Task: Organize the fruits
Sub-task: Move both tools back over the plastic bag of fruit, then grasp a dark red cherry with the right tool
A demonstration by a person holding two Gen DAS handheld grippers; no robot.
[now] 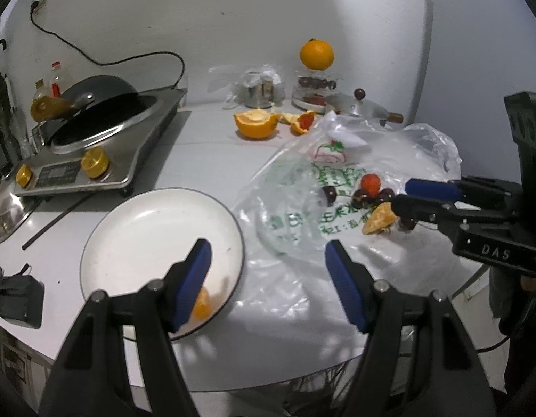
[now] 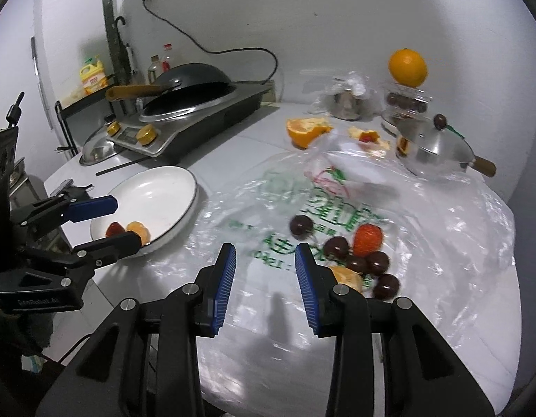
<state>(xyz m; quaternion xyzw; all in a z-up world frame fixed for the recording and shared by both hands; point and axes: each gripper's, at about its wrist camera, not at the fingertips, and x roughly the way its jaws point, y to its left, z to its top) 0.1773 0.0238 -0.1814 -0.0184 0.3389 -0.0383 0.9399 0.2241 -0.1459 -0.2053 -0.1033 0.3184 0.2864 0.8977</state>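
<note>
A white plate (image 1: 156, 236) (image 2: 163, 187) sits on the table with an orange segment (image 1: 202, 307) (image 2: 139, 231) and a small red fruit (image 2: 113, 229) in it. My left gripper (image 1: 268, 278) (image 2: 111, 224) hovers open over the plate's near rim, nothing between its pads. To the right, on a clear plastic bag (image 1: 302, 215) (image 2: 261, 215), lie several dark cherries (image 2: 335, 246) (image 1: 329, 193), a strawberry (image 2: 367, 239) (image 1: 370, 182) and an orange wedge (image 2: 346, 278) (image 1: 379, 222). My right gripper (image 2: 264, 278) (image 1: 419, 199) is open and empty over the bag, just left of the wedge.
An induction cooker with a wok (image 1: 94, 121) (image 2: 184, 104) stands at the back left. A halved orange (image 1: 256, 125) (image 2: 304, 130), peel scraps, a small lidded pot (image 2: 435, 149) and a whole orange (image 1: 316, 54) (image 2: 407, 67) atop a clear container line the back. The table's rounded edge is near me.
</note>
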